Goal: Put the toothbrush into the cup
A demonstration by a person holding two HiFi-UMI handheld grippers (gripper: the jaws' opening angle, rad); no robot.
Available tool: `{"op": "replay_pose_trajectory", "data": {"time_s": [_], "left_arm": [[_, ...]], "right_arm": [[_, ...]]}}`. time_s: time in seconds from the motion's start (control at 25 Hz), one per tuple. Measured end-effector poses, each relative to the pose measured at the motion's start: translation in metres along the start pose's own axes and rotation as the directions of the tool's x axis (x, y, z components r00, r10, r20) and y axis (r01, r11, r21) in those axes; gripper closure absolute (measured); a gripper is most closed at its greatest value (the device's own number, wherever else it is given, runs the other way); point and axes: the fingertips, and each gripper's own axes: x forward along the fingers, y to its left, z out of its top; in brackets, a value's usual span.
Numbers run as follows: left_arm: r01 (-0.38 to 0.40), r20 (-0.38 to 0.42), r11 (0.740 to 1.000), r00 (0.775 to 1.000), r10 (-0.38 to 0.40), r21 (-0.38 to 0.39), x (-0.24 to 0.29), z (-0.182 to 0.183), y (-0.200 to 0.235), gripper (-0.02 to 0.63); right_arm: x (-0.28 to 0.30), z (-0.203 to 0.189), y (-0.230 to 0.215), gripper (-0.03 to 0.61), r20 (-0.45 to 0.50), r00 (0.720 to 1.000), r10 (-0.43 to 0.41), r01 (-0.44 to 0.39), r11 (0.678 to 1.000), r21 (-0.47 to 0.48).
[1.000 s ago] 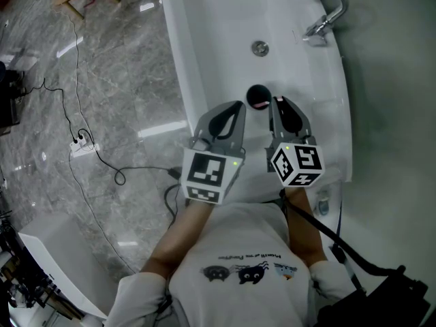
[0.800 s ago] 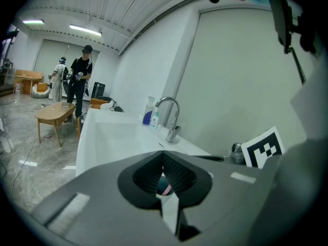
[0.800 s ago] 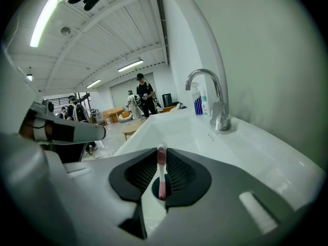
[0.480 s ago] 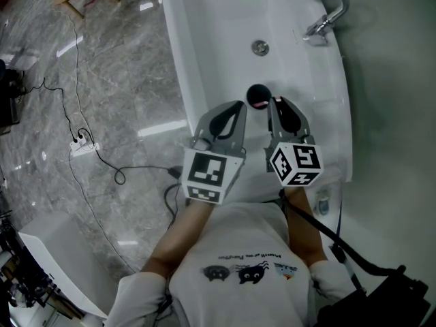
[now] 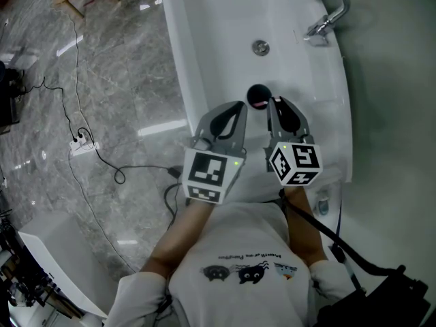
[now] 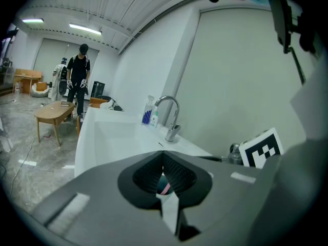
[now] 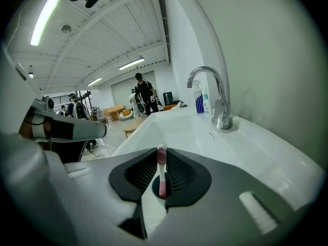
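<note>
White sink [image 5: 225, 19]; left tool [image 5: 239, 105] closed, empty, beside right tool [image 5: 274, 101] pinching upright toothbrush [image 7: 162, 172], end in cup [image 5: 249, 92].

Large open lab hall. White ceramic washbasin [image 5: 218, 39], curved chrome tap [image 5: 332, 9]; grey stone-look floor [image 5: 122, 67] with loose black cable [image 5: 76, 53], white power strip [image 5: 83, 146]. Ceiling strip lights [image 6: 86, 29].
</note>
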Motion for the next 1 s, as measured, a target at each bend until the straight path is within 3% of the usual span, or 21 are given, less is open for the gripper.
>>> {"op": "replay_pose_trajectory", "data": {"time_s": [1.0], "left_arm": [[0.011,-0.014,1.000,1.000,-0.012,-0.007,0.0046,-0.0039,0.0010,0.614]], "right_arm": [[0.0080,-0.0086,0.0028,0.523,-0.034,0.999,0.006,-0.007,1.000,-0.028]]}}
